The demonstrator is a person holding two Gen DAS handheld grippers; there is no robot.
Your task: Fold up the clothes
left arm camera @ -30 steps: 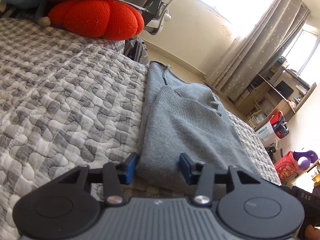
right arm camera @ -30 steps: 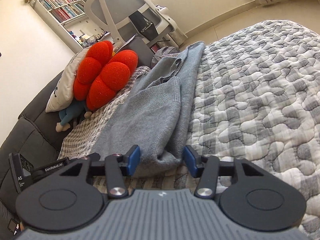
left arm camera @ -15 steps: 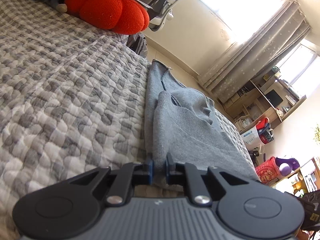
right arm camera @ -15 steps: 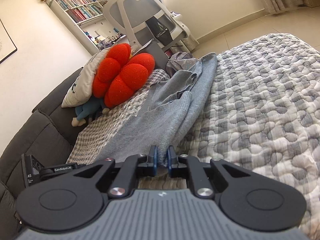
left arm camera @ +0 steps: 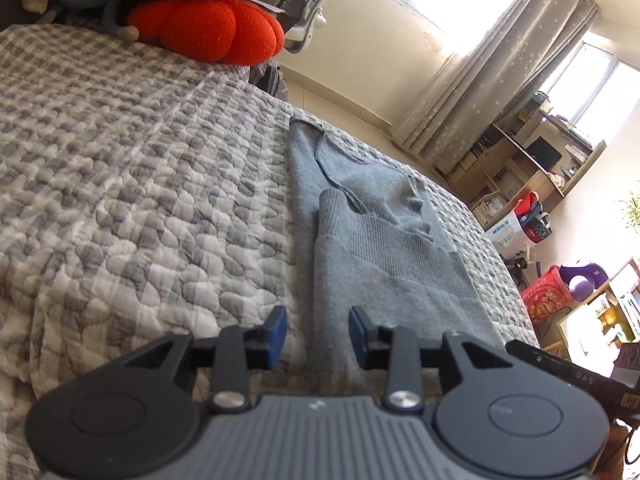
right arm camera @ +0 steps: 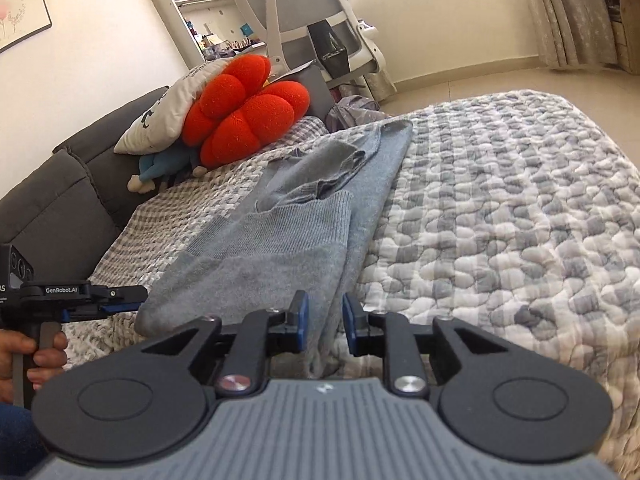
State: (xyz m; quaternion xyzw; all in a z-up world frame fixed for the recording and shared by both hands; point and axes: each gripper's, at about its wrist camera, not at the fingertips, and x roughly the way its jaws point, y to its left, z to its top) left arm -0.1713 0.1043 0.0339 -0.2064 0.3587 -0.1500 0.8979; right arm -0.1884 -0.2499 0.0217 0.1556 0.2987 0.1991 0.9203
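Note:
A grey knit sweater (left arm camera: 380, 264) lies folded lengthwise on the grey-and-white quilted bedspread (left arm camera: 140, 200), with a sleeve laid over its body. My left gripper (left arm camera: 317, 334) sits at the sweater's near end, one corner of it. Its jaws are opening: the folded edge lies between the blue pads (left arm camera: 276, 330), which stand clear of it. In the right wrist view the same sweater (right arm camera: 280, 240) runs away from my right gripper (right arm camera: 325, 324). Those jaws are opening too, with the other near corner loose between them. A hand (right arm camera: 40, 354) holds the left gripper's handle at the far left.
A red flower cushion (right arm camera: 248, 112), a white pillow (right arm camera: 168, 120) and a blue plush toy (right arm camera: 160, 168) lean on the dark grey headboard (right arm camera: 60, 208). A white office chair (right arm camera: 304, 20) stands beyond the bed. Shelves (left arm camera: 520, 160) and a red basket (left arm camera: 548, 300) are past the bed's right edge.
Half a second ago both grippers were pinched on the sweater's near edge. Both pairs of jaws have since parted, and the edge now rests loose on the bedspread.

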